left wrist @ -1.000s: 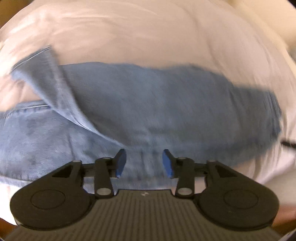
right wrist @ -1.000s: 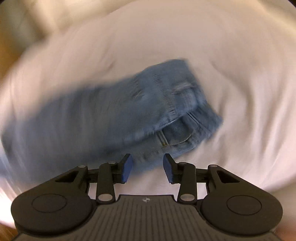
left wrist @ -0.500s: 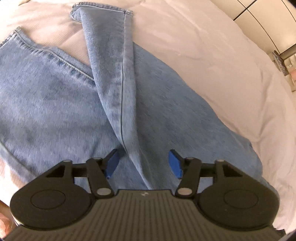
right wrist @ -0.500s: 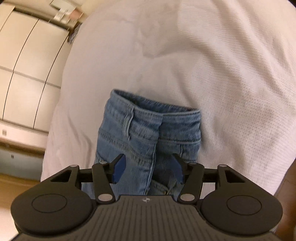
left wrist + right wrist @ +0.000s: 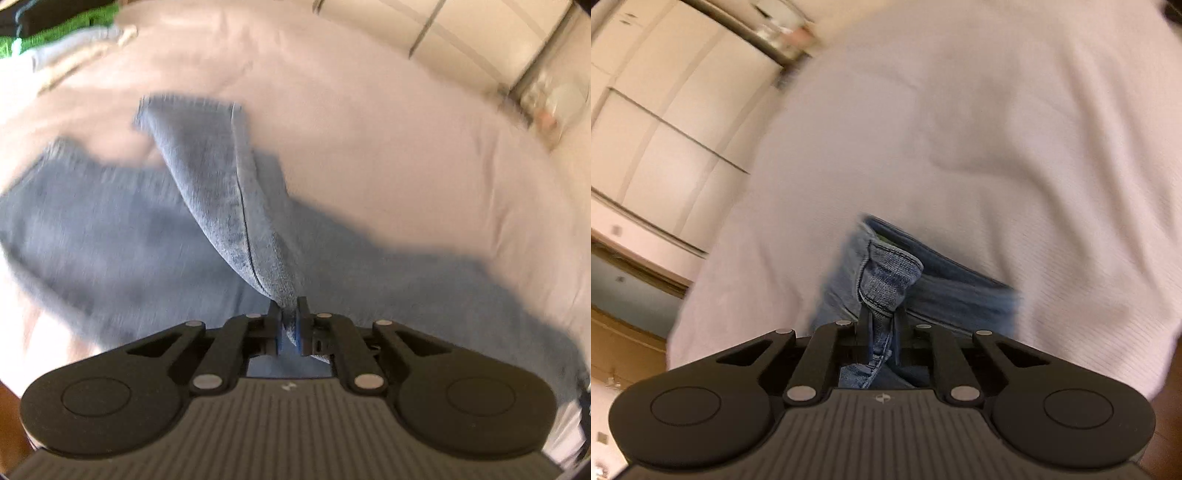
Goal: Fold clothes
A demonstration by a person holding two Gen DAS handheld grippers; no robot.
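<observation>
Jeans (image 5: 229, 206) sprawl across the white-sheeted bed (image 5: 388, 155), cream wardrobe doors (image 5: 665, 122) beyond its edge; left hand-held gripper (image 5: 287, 325) pinches a leg fold, right hand-held gripper (image 5: 881, 332) closing, clamping the waistband.

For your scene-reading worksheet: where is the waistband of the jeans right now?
In the right wrist view, the waistband sits low and centre on the white sheet, pinched in the right gripper.
</observation>
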